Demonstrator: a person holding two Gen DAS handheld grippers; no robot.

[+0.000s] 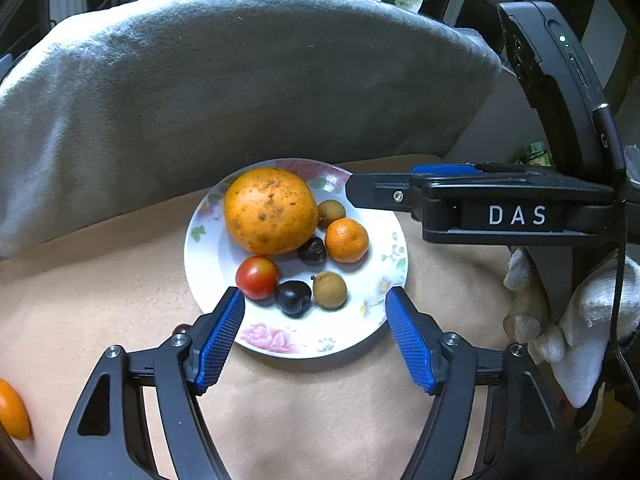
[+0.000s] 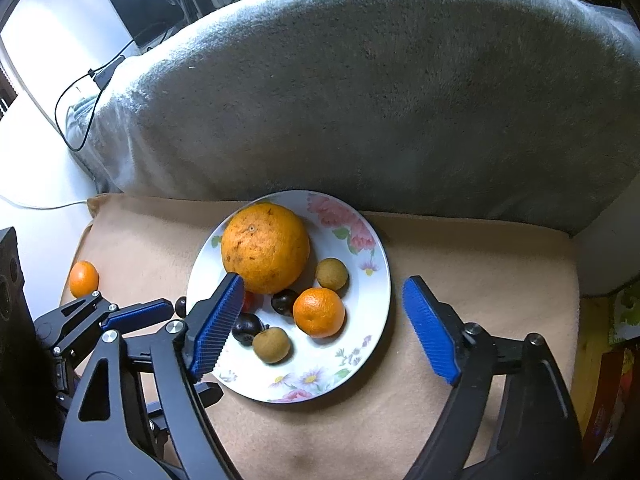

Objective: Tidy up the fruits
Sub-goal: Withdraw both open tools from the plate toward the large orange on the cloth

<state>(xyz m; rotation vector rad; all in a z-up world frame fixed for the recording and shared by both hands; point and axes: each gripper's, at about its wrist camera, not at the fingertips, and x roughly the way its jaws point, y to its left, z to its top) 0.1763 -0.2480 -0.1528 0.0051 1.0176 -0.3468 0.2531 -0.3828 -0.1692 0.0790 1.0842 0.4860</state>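
Grippers first: I am holding my left gripper (image 1: 316,298) with its blue pads spread wide and nothing between them, its tips hanging over the near rim of the floral plate (image 1: 208,264). My right gripper (image 2: 324,286) is likewise standing wide apart and gripping nothing, one pad over the plate's left side and the other just off its right rim.

On the plate, the large speckled orange (image 1: 270,210) is sitting toward the far side. A mandarin (image 1: 346,240) is lying just right of it, with a small brown longan (image 1: 331,213) touching the orange on the plate's far right. A dark plum (image 1: 312,251) is resting between the orange and the mandarin. Nearer the plate's front edge a red tomato (image 1: 257,277), a second dark plum (image 1: 293,297) and a second longan (image 1: 329,290) are lying in a row, close together.

Off the plate to its left, a second mandarin (image 2: 83,278) is sitting on the beige cloth (image 2: 460,252), well apart from the plate. A small dark fruit (image 2: 181,306) is lying just beside the plate's left rim. Behind the plate, a grey blanket (image 2: 360,92) is rising like a backrest. My gloved hand (image 1: 592,320) is showing at the plate's right.
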